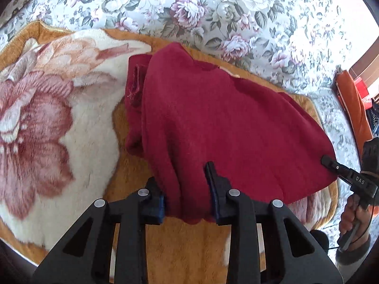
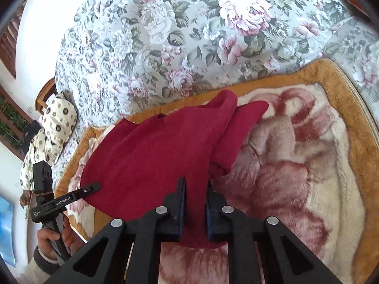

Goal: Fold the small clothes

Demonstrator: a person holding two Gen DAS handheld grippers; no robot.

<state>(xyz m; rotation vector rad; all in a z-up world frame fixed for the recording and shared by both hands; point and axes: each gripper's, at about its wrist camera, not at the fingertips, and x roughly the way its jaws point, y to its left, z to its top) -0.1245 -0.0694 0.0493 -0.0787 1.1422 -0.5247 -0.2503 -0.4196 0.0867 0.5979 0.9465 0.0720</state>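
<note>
A dark red knit garment lies on a plush flower-patterned blanket. My left gripper is shut on a bunched near edge of it, cloth filling the gap between the fingers. My right gripper is shut on another part of the near hem of the same garment. A folded sleeve lies at its far right in the right wrist view. Each gripper shows in the other's view, the right one at the garment's right corner and the left one at its left corner.
The blanket, with an orange border, lies on a bed with a floral sheet. A spotted pillow sits at the left. An orange object stands at the bed's right side. The person's hand holds the other gripper's handle.
</note>
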